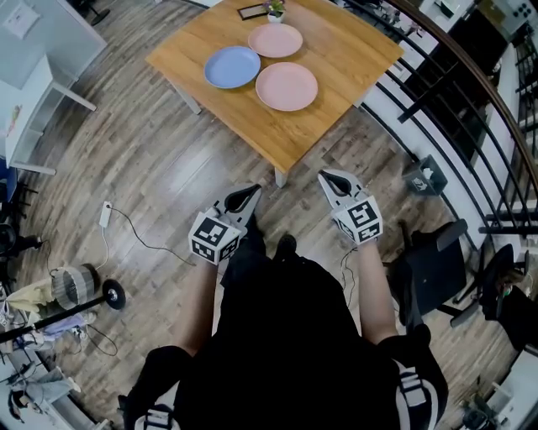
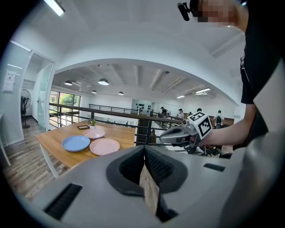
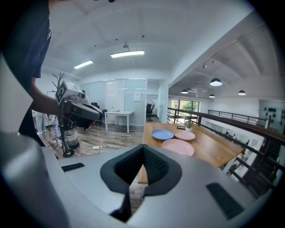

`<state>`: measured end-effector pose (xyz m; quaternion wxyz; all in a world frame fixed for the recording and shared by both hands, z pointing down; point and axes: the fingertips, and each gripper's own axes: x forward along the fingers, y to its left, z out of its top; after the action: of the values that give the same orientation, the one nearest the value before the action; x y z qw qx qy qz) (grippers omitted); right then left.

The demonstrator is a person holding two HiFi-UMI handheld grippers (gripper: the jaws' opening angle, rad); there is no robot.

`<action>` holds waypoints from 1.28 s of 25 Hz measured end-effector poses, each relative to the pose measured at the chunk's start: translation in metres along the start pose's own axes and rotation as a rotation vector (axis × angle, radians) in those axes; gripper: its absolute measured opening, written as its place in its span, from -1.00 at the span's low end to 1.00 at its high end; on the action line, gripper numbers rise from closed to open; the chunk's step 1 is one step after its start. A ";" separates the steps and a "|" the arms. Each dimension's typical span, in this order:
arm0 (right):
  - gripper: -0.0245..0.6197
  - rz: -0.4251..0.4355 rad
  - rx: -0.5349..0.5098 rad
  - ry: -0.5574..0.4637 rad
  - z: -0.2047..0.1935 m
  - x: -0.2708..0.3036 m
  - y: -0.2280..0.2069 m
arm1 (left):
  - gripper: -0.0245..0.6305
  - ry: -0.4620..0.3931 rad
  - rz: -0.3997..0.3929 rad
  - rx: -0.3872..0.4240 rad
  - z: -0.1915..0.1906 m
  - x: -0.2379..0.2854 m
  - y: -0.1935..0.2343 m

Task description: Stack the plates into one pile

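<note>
- Three plates lie singly, unstacked, in the upper middle of the head view: a blue plate (image 1: 233, 67) to the left, one pink plate (image 1: 287, 86) just right of it and lower, and a second pink plate (image 1: 276, 39) above both.
- The three sit close together in a triangle, and whether their rims touch cannot be made out.
- They rest on a light wooden desk (image 1: 345, 59), which is seen corner-on with its near corner pointing down the frame.
- Near the desk's top edge stand a small potted plant (image 1: 275, 10) and, left of it, a dark flat device (image 1: 251, 12).
- The left gripper (image 1: 250, 192) is at lower centre, well apart from the desk, over the plank floor (image 1: 160, 159). Its jaws are clenched together with nothing between them.
- The right gripper (image 1: 326, 176) is beside it to the right, also short of the desk. Its jaws are likewise pressed together and empty.
- A dark railing (image 1: 471, 92) curves down the right edge, with a black chair (image 1: 437, 269) below it.
- A white power strip (image 1: 106, 214) lies on the floor at left.
</note>
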<state>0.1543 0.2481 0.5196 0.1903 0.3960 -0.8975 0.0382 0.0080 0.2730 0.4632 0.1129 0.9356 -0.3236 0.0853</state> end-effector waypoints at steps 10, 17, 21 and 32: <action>-0.90 -0.004 0.004 -0.001 0.004 0.000 -0.001 | -0.86 0.001 0.003 0.007 0.002 0.000 0.000; -0.90 0.003 0.000 -0.014 0.003 -0.003 0.001 | -0.86 -0.008 0.019 0.012 0.003 -0.003 -0.004; -0.90 0.005 0.007 -0.015 0.003 -0.007 0.000 | -0.86 -0.015 0.027 0.006 0.003 -0.004 -0.006; -0.90 0.010 0.019 -0.003 -0.001 0.005 -0.001 | -0.86 -0.016 0.020 -0.011 0.001 0.001 0.000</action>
<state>0.1524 0.2436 0.5224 0.1848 0.3932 -0.8994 0.0469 0.0087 0.2724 0.4619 0.1147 0.9324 -0.3341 0.0773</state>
